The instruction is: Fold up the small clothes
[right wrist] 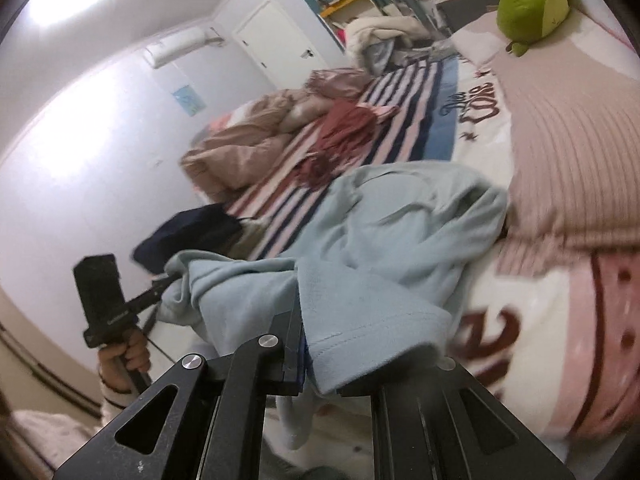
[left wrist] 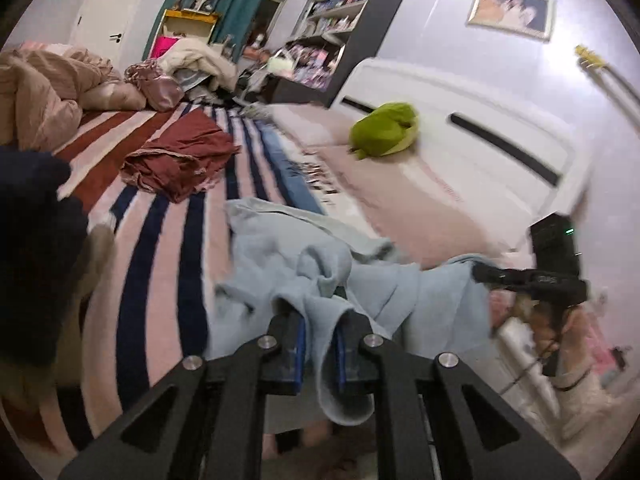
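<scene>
The light blue garment (left wrist: 360, 280) lies on the near part of the bed (left wrist: 400, 188), its near edge raised off the bedding and hanging between the two claws. The left claw (left wrist: 320, 344) is clamped on a fold of that edge, cloth pinched between its blue pads, and the right claw (right wrist: 308, 356) is clamped on a hemmed corner at the other end. The fabric looks soft, light and limp, so it will likely sag and bunch wherever it is not held; the hemmed edges and corners seem the surest places to grip, since loose middle cloth would slip into folds. To the far left on the striped blanket (left wrist: 168, 220) sits a crumpled dark red garment (left wrist: 180, 160), with a pinkish quilt (left wrist: 44, 92) heaped beyond it. A green plush toy (left wrist: 384, 128) rests far right near the headboard, well apart. A dark navy item (right wrist: 192, 232) lies at the near left, close enough to crowd the spot where the blue cloth might be spread.
</scene>
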Tool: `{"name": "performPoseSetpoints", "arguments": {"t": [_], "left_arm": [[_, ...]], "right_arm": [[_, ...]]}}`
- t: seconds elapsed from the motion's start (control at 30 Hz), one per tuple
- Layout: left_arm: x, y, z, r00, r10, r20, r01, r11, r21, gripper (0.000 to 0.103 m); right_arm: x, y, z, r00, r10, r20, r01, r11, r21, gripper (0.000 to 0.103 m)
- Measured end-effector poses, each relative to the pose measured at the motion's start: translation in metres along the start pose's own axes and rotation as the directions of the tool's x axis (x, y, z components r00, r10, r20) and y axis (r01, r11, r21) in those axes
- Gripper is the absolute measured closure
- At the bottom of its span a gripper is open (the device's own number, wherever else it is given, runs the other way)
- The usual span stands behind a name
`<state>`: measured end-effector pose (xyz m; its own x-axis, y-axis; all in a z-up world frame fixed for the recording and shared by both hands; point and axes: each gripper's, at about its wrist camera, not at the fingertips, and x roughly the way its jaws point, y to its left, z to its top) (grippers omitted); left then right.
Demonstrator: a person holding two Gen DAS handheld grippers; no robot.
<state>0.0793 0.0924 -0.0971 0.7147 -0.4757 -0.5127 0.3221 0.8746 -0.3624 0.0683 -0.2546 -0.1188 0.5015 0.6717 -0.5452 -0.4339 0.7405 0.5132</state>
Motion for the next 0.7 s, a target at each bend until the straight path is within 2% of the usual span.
{"name": "performPoseSetpoints", "arguments": {"t": [0.07,0.1,0.17,0.2,0.27,0.3,0.33,0.37,0.43,0.47,0.53,0.57,0.63,0.7], "left_arm": [[0.036,0.01,0.015,0.998,0.044,-0.037,-0.043,0.999,0.016,0.094],[0.067,0.019,0.024,0.993,0.084,-0.082,-0.082,0.996,0.024,0.094],[0.106,0.034,0.029,0.984,0.095,-0.149,-0.093,0.996,0.019,0.093],[0.137,0.046,0.028,0.97,0.106,-0.218,-0.105,0.994,0.014,0.093],[0.162,0.055,0.025,0.951,0.094,-0.295,-0.093,0.995,0.018,0.092],[0.165,0.055,0.025,0.949,0.084,-0.304,-0.08,0.996,0.026,0.091],[0.158,0.054,0.028,0.954,0.057,-0.294,-0.047,0.998,0.04,0.084],[0.148,0.052,0.031,0.96,0.019,-0.279,-0.006,0.999,0.047,0.071],[0.122,0.051,0.042,0.973,-0.041,-0.226,0.05,0.998,0.037,0.06],[0.113,0.05,0.047,0.977,-0.048,-0.206,0.056,0.998,0.037,0.056],[0.094,0.045,0.062,0.991,0.017,-0.131,-0.006,0.997,0.083,0.048],[0.089,0.045,0.067,0.993,0.029,-0.111,-0.019,0.995,0.093,0.048],[0.086,0.045,0.078,0.997,0.019,-0.076,-0.012,0.996,0.086,0.048],[0.088,0.046,0.082,0.998,0.019,-0.059,-0.014,0.997,0.076,0.048]], "right_arm": [[0.027,-0.015,0.022,0.998,-0.051,-0.044,0.051,0.999,-0.002,0.099],[0.049,-0.027,0.033,0.993,-0.087,-0.084,0.087,0.996,0.003,0.098],[0.085,-0.048,0.043,0.976,-0.144,-0.162,0.147,0.989,0.002,0.098],[0.096,-0.055,0.041,0.968,-0.168,-0.186,0.171,0.985,0.0,0.097],[0.123,-0.075,0.041,0.945,-0.185,-0.268,0.196,0.981,0.012,0.097],[0.128,-0.082,0.042,0.936,-0.175,-0.306,0.191,0.981,0.022,0.097],[0.124,-0.082,0.045,0.931,-0.155,-0.331,0.168,0.986,0.01,0.091],[0.12,-0.08,0.047,0.93,-0.145,-0.338,0.152,0.988,-0.005,0.084],[0.093,-0.07,0.052,0.929,-0.151,-0.339,0.136,0.988,-0.067,0.038],[0.076,-0.061,0.057,0.929,-0.192,-0.316,0.159,0.979,-0.128,0.037],[0.054,-0.049,0.071,0.927,-0.278,-0.253,0.224,0.949,-0.222,0.037],[0.048,-0.045,0.079,0.926,-0.309,-0.215,0.253,0.934,-0.251,0.037],[0.053,-0.039,0.092,0.921,-0.355,-0.162,0.292,0.902,-0.317,0.037],[0.073,-0.039,0.1,0.92,-0.349,-0.176,0.27,0.894,-0.358,0.04]]}}
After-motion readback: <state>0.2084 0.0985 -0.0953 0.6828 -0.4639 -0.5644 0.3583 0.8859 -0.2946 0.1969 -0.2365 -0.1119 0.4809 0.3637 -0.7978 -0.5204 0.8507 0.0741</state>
